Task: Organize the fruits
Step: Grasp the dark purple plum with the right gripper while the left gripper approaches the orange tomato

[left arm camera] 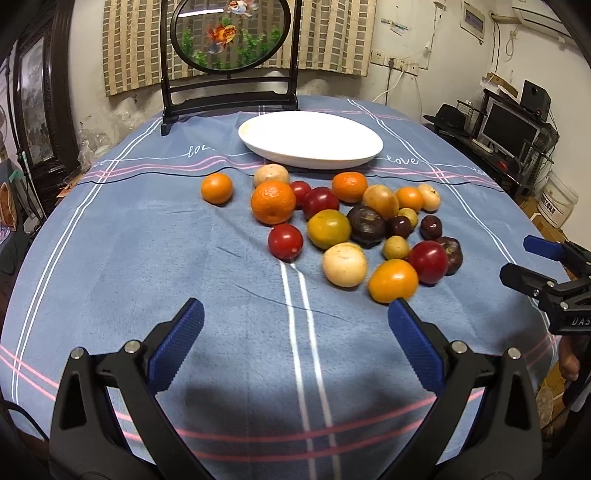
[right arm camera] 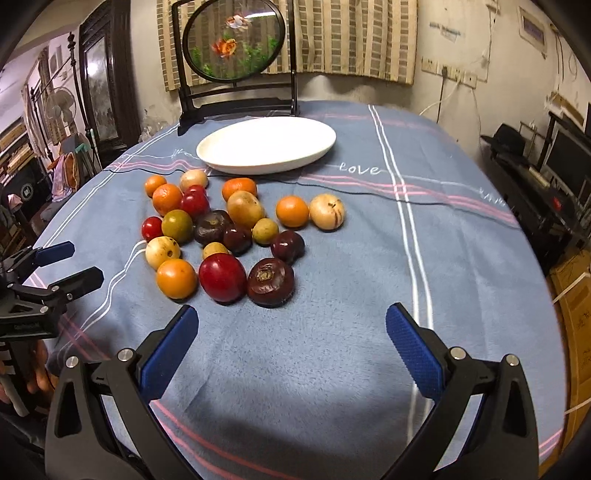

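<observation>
Several loose fruits lie in a cluster on the blue tablecloth [left arm camera: 147, 258]: oranges [left arm camera: 273, 202], red tomatoes [left arm camera: 285, 240], dark purple fruits [right arm camera: 270, 281] and pale round ones [left arm camera: 344, 264]. An empty white oval plate [left arm camera: 310, 138] sits behind them; it also shows in the right wrist view [right arm camera: 266, 146]. My left gripper [left arm camera: 295, 314] is open and empty, low over the cloth in front of the cluster. My right gripper [right arm camera: 291, 321] is open and empty, just short of the nearest dark purple fruit. Each gripper shows at the edge of the other's view.
A black stand with a round goldfish screen [left arm camera: 229, 33] stands at the table's far edge behind the plate. A desk with a monitor [left arm camera: 509, 125] is off to the right, dark furniture to the left. The table edge curves close on both sides.
</observation>
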Motion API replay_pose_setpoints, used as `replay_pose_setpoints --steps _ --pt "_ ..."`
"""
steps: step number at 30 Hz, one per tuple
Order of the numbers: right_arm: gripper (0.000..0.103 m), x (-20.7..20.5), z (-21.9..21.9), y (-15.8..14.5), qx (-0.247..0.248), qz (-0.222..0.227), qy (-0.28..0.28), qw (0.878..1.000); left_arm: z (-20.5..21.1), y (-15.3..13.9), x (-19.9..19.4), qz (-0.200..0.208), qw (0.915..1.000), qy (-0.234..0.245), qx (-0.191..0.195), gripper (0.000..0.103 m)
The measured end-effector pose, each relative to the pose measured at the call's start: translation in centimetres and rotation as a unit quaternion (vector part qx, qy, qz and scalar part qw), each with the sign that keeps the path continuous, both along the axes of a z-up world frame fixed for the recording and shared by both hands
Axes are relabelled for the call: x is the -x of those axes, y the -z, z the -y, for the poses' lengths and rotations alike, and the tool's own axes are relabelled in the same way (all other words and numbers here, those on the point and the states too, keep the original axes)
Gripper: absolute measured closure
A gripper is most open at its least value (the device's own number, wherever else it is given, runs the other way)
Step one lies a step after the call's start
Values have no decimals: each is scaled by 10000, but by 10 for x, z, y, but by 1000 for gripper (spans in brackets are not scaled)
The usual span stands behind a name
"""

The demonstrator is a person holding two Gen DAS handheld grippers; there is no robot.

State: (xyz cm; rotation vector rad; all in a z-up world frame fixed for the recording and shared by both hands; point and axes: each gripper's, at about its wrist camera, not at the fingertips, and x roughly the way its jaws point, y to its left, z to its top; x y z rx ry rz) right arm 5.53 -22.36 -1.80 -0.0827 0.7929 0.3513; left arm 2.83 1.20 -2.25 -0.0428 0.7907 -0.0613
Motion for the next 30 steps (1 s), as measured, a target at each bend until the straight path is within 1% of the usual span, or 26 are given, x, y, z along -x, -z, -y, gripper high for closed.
replay_pose_setpoints --steps 2,6,7,8,10,11,12,13,16,19,22,25,30 --pt "1 -4 -4 4 69 14 1 10000 -4 2 -6 -54 9998 147 110 2" --pt "1 -12 -12 14 244 30 -54 9997 -9 5 -14 -90 9993 317 195 2" --pt "3 -15 -14 16 270 34 -82 9996 -11 7 -16 -82 9992 336 208 2" --pt "6 -18 -14 17 287 -15 -138 9995 -13 9 -17 -87 9991 354 213 2" --pt "28 -25 -17 23 486 -188 -236 9984 -16 12 -21 -135 9988 402 237 2" --pt "32 -29 -18 26 596 -242 -208 9977 -17 14 -22 -160 9985 446 271 2" --pt "40 -33 -18 29 652 -331 -214 9971 -18 16 -23 -175 9982 491 307 2" --pt "44 -36 -17 31 666 -407 -239 9967 -19 17 -25 -193 9977 548 349 2" --pt "44 -39 -20 34 737 -478 -416 9953 -19 19 -27 -194 9960 742 455 2" --pt "44 -36 -31 34 836 -425 -715 9930 -18 19 -28 -182 9944 881 561 2" --pt "45 -41 -41 33 948 -362 -791 9917 -13 21 -28 -180 9928 1004 626 2" --pt "46 -49 -43 35 1008 -357 -798 9911 -6 22 -26 -206 9919 1113 573 2" --pt "46 -60 -42 38 953 -415 -867 9908 2 21 -21 -201 9912 1224 471 2"
